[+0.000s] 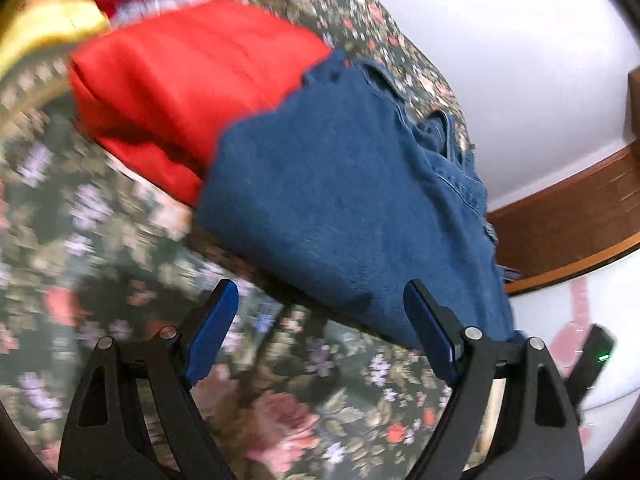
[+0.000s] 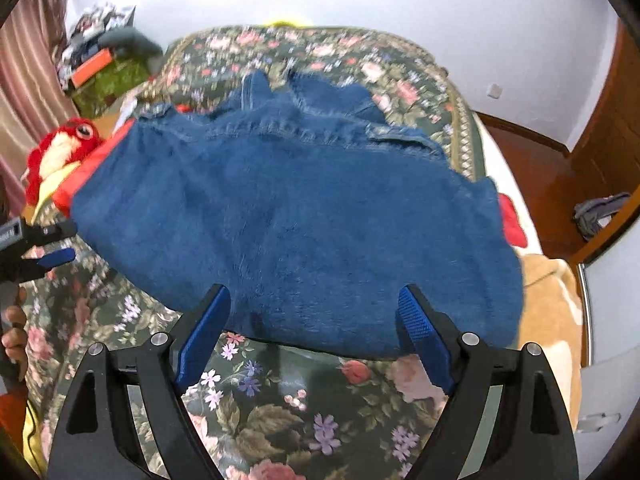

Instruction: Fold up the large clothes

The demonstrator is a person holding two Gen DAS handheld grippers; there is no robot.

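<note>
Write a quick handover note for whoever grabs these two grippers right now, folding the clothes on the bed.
Left gripper: jaws open, holding nothing, at the denim's near edge.
Right gripper: jaws open, holding nothing, also at its near edge.
Blue denim garment lies folded on the floral bedspread, overlapping a red garment beside it.
Done: the denim looks folded at least once.
Left: probably check or tidy the fold; whether the red garment is finished is unclear.

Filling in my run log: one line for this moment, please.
jeans: folded on bed, over red garment | left hand-held gripper: open, empty | right hand-held gripper: open, empty
</note>
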